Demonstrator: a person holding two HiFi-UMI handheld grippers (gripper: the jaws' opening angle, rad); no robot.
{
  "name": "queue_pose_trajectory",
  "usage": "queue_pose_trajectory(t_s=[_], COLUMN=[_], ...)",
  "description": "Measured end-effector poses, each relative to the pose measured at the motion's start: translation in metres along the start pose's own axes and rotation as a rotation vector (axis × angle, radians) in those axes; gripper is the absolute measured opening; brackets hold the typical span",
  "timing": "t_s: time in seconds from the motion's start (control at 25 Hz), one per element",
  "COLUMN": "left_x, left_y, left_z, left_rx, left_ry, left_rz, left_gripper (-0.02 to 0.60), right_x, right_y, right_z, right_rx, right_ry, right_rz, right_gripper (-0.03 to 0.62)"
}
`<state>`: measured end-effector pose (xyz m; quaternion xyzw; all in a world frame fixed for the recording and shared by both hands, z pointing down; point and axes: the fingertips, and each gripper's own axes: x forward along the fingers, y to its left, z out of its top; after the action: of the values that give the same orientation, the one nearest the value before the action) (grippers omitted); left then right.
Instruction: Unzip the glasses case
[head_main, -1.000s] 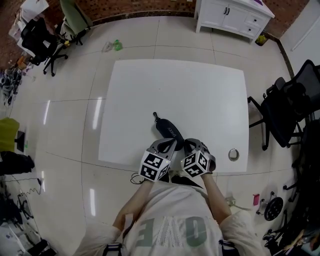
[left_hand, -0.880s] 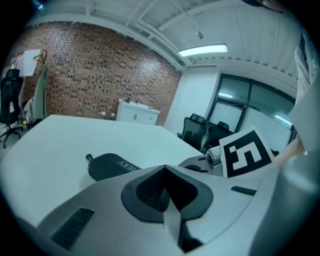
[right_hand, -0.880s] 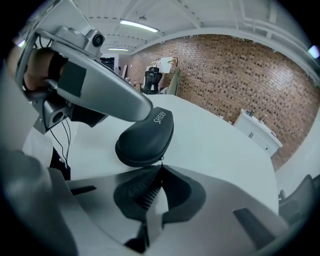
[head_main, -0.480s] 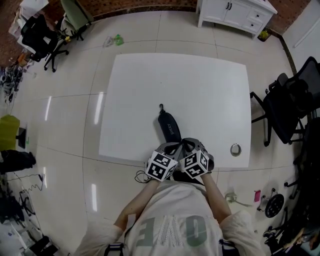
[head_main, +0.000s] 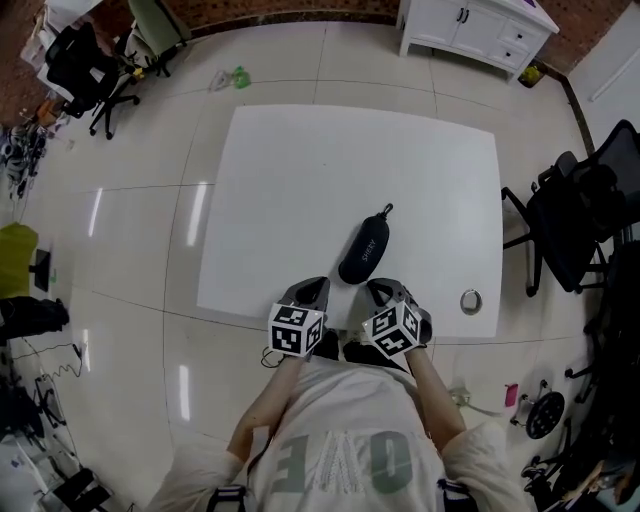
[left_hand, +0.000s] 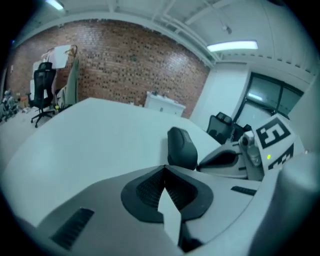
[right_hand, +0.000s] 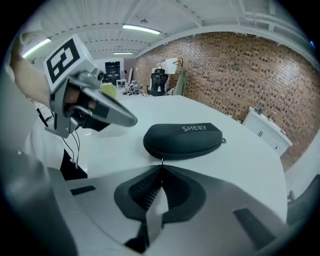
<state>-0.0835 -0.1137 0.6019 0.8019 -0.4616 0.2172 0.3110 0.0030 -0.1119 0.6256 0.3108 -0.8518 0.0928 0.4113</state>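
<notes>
A black zipped glasses case (head_main: 364, 250) lies slantwise near the front edge of the white table (head_main: 300, 170), its loop end pointing away to the right. In the right gripper view the case (right_hand: 182, 139) sits just past the jaw tips, lettering up. My right gripper (head_main: 379, 291) (right_hand: 161, 165) is shut, and a thin zipper pull (right_hand: 161, 160) runs from the case's seam into its tips. My left gripper (head_main: 312, 289) (left_hand: 164, 168) is shut with nothing in it, just left of the case (left_hand: 181, 147) and apart from it.
A round metal grommet (head_main: 469, 300) sits in the table's front right corner. A black office chair (head_main: 580, 215) stands to the right of the table. A white cabinet (head_main: 480, 25) is behind it, and more chairs (head_main: 85, 70) are at the far left.
The case has swung round its near end, its loop going from far-left to far-right. My left gripper has drawn back to the left off the case. The right gripper has stayed put.
</notes>
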Motion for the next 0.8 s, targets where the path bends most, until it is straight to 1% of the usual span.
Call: queue_pose_trajectory(t_s=[0.04, 0.08, 0.16, 0.24, 0.36, 0.44, 0.52, 0.68, 0.8], left_x=[-0.004, -0.004, 0.004, 0.018, 0.041, 0.052, 0.055, 0.057, 0.059], left_y=[-0.004, -0.012, -0.033, -0.051, -0.061, -0.058, -0.058, -0.060, -0.060], left_z=[0.011, 0.022, 0.041, 0.055, 0.065, 0.064, 0.063, 0.062, 0.063], left_rx=[0.016, 0.054, 0.156, 0.253, 0.336, 0.366, 0.379, 0.372, 0.358], left_ry=[-0.047, -0.084, -0.130, -0.148, -0.126, -0.103, -0.107, -0.108, -0.107], left_rz=[-0.003, -0.014, -0.047, -0.071, -0.067, -0.056, -0.068, -0.087, -0.106], left_gripper=[-0.008, -0.008, -0.008, -0.008, -0.008, -0.008, -0.008, -0.008, -0.008], right_x=[0.001, 0.002, 0.004, 0.004, 0.005, 0.006, 0.006, 0.005, 0.005], right_y=[0.002, 0.004, 0.006, 0.010, 0.015, 0.017, 0.017, 0.005, -0.020], right_z=[-0.002, -0.004, -0.003, 0.001, 0.007, 0.009, 0.009, 0.004, -0.002], right_rx=[0.002, 0.011, 0.039, 0.058, 0.065, 0.066, 0.069, 0.106, 0.141], right_ry=[0.003, 0.003, -0.002, -0.011, -0.020, -0.021, -0.017, -0.020, -0.017], right_rz=[-0.002, -0.004, -0.007, -0.005, 0.004, 0.009, 0.010, 0.006, -0.041], right_gripper=[0.000, 0.000, 0.000, 0.000, 0.000, 0.000, 0.000, 0.000, 0.000])
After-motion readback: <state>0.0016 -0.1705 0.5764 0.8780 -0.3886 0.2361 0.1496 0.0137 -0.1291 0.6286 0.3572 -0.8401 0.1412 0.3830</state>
